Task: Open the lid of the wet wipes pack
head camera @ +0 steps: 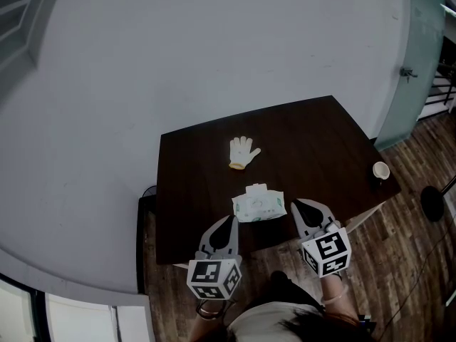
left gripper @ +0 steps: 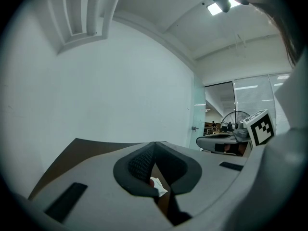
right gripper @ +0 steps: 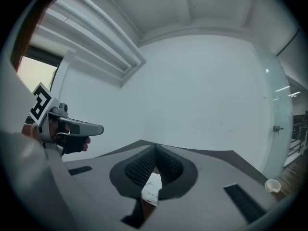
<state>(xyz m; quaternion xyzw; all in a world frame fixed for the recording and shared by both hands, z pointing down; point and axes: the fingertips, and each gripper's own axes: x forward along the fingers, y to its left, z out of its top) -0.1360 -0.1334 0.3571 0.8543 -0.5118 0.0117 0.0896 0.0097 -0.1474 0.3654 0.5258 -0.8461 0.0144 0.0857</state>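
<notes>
Overhead, the head view shows a dark table [head camera: 206, 162] standing against a pale wall [head camera: 178, 48] on a wooden floor [head camera: 417, 269]. The wet wipes pack [head camera: 258, 205] lies flat near the table's front edge, between the two grippers.

Left gripper [head camera: 231, 221]: the tips sit just beside the pack's front left corner; contact cannot be judged from above. The jaws are pressed together with nothing pinched. In the left gripper view the two dark pads meet at the tip [left gripper: 154, 144], and a white corner of the pack [left gripper: 159, 186] shows through the opening below them.

Right gripper [head camera: 297, 205]: the tips sit just off the pack's right edge, and the body angles in toward the pack. The jaws are likewise closed tip to tip and hold nothing. In the right gripper view the ribbed pads join at the tip [right gripper: 155, 149], with a printed white edge of the pack [right gripper: 153, 189] visible beneath them.

Each gripper carries a marker cube at its rear, left [head camera: 214, 278] and right [head camera: 326, 251].

Pack lid: a raised part shows at the pack's far side, too small to tell whether it is open or shut.

Other items: a white glove [head camera: 243, 152] lies beyond the pack toward the table's middle, well apart from it. A small cup [head camera: 381, 170] stands at the table's right corner.
</notes>
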